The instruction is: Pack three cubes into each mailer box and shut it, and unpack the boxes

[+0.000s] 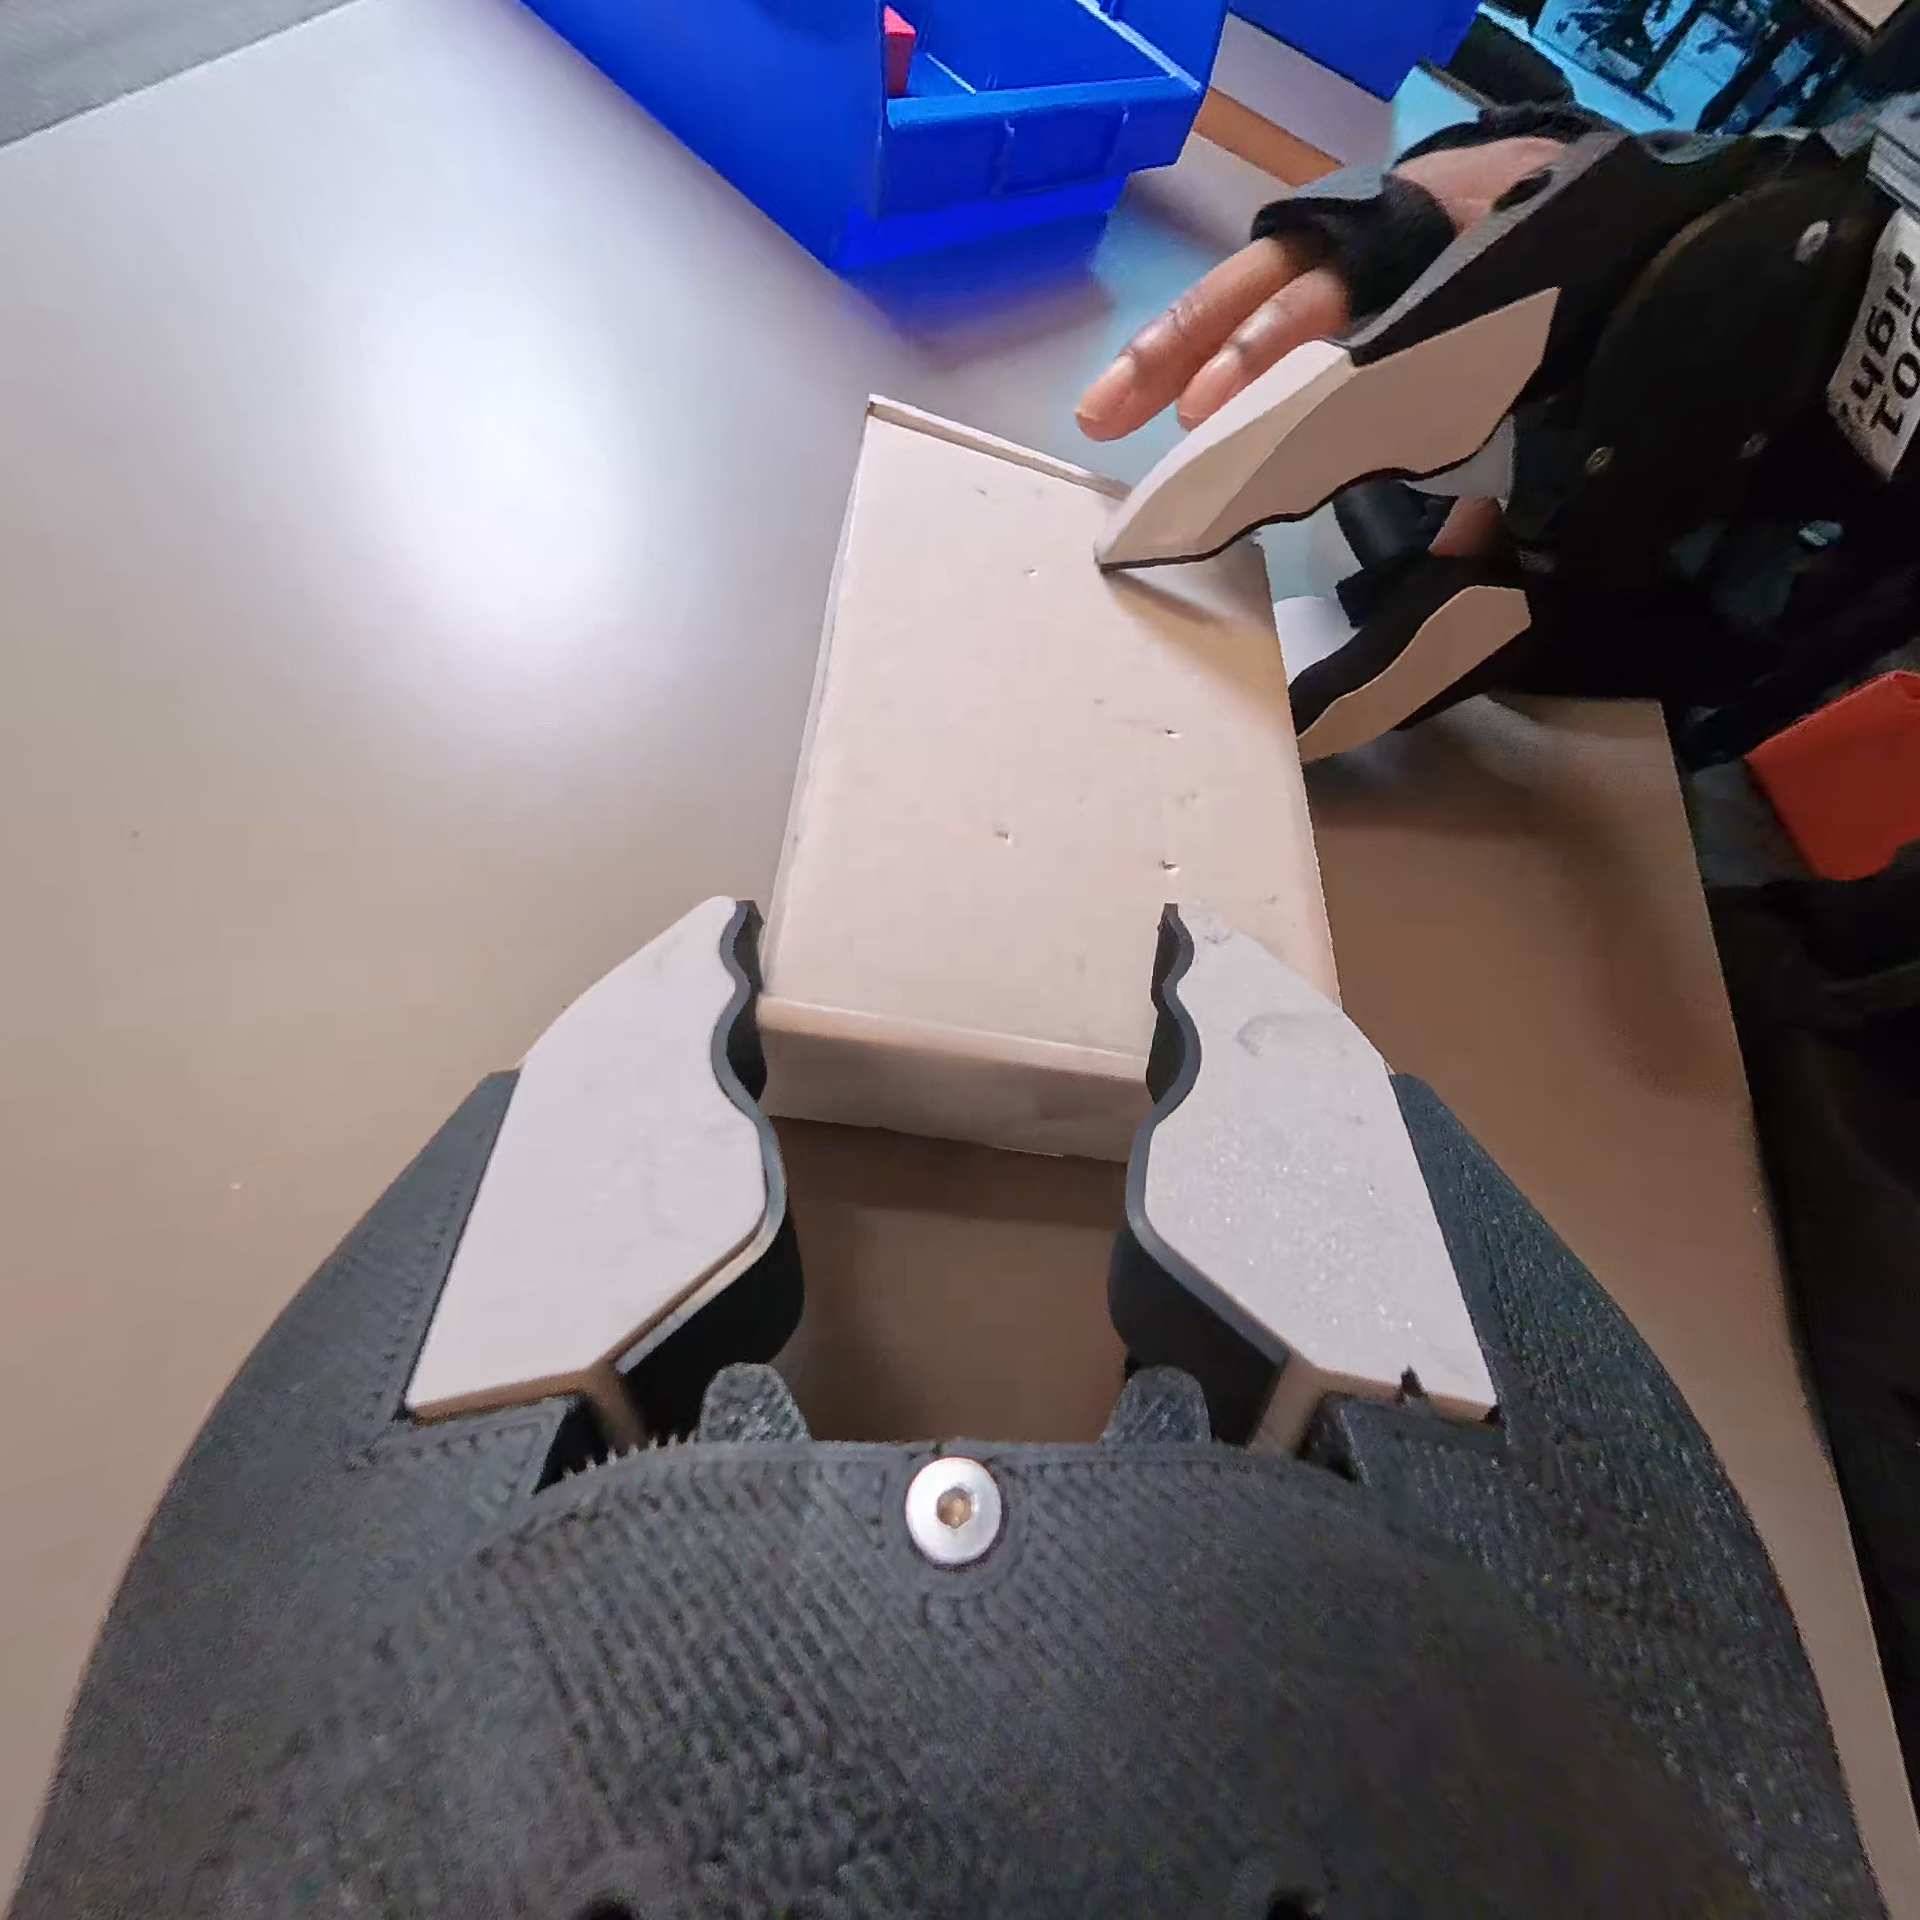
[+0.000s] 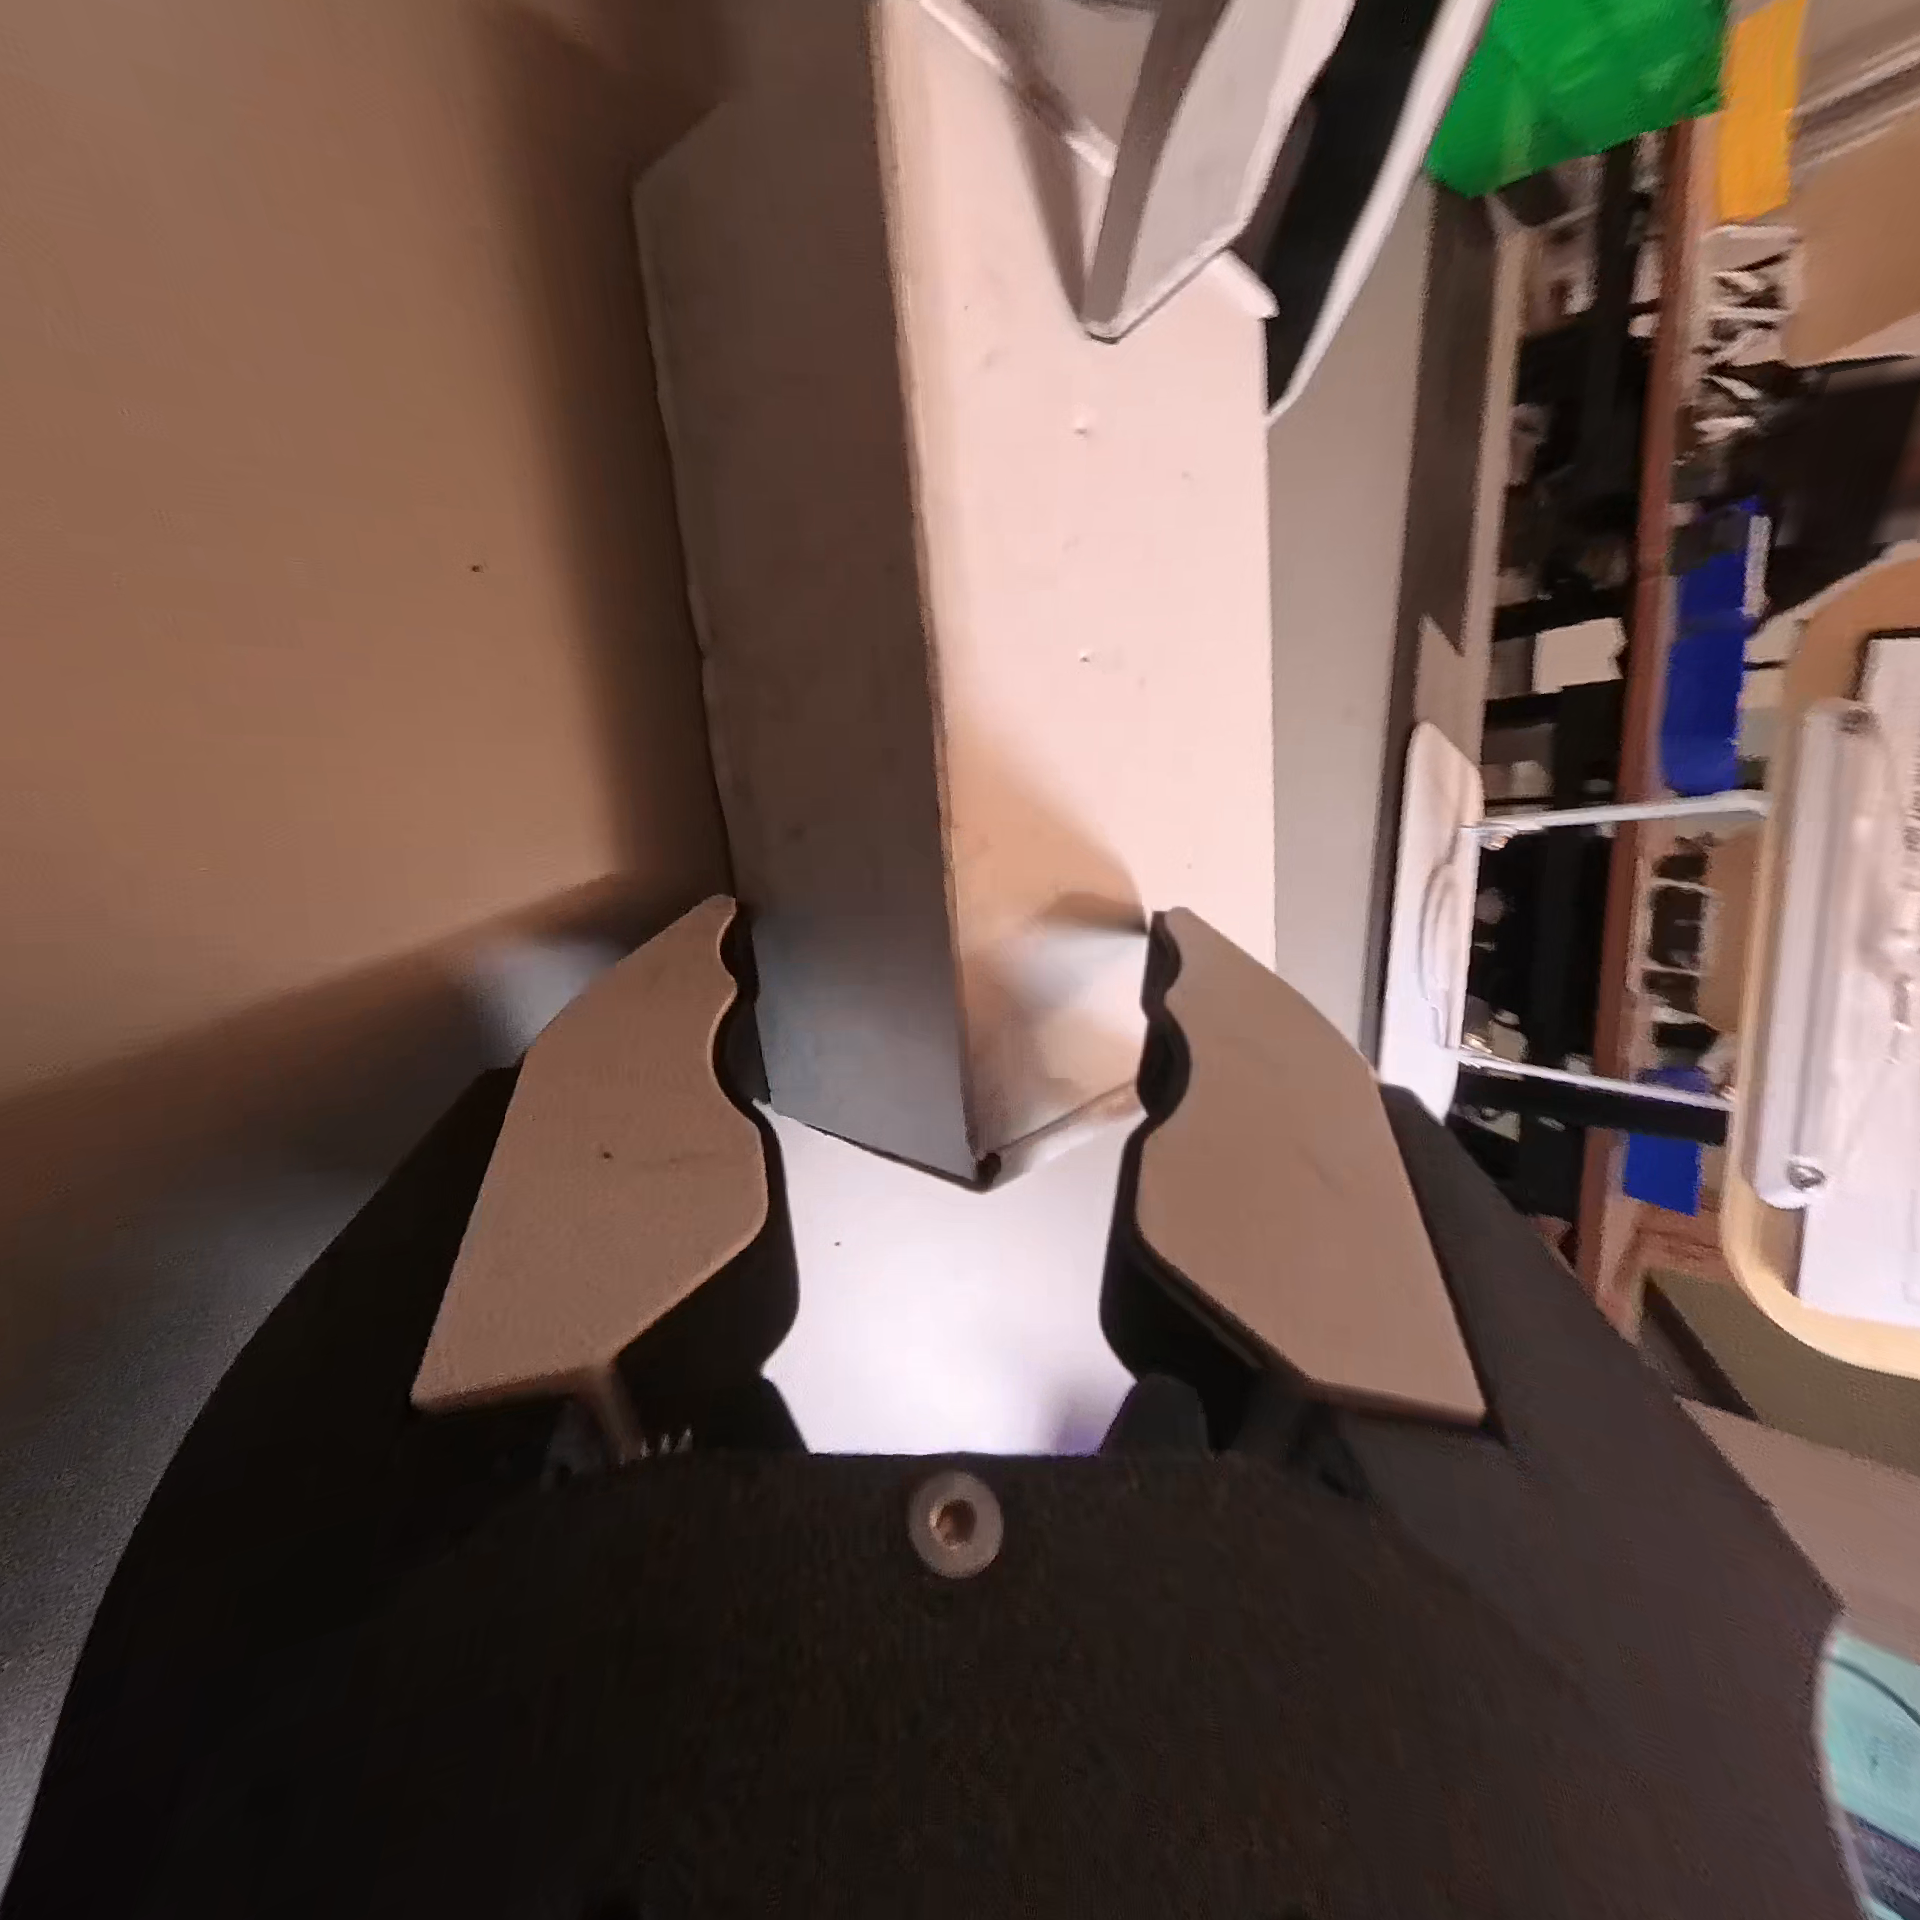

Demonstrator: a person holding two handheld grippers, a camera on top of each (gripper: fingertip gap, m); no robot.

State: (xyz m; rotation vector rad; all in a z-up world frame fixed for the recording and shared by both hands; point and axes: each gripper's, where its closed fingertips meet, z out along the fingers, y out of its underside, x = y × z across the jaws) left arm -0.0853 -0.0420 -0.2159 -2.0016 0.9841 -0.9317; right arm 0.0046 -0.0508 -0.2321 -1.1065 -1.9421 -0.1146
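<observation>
A pale cardboard mailer box (image 1: 1039, 748) lies on the tan table (image 1: 364, 675) with its lid down. My left gripper (image 1: 956, 914) is open, with a finger on each side of the box's near end. My right gripper (image 1: 1205, 655) is open and rolled on its side at the far right corner. Its upper fingertip (image 1: 1122, 545) rests on the lid and its lower finger is beside the box's right wall. In the right wrist view the box (image 2: 1091, 571) runs away from my right gripper (image 2: 945, 914), whose jaws straddle its corner edge. A left gripper finger (image 2: 1164, 187) shows at the far end. The box's contents are hidden.
A blue bin (image 1: 1039, 135) stands at the back of the table with a red cube (image 1: 899, 42) in it. The person's bare fingers (image 1: 1195, 343) reach out beyond the box. The table edge runs along the right, with an orange-red object (image 1: 1849, 769) past it.
</observation>
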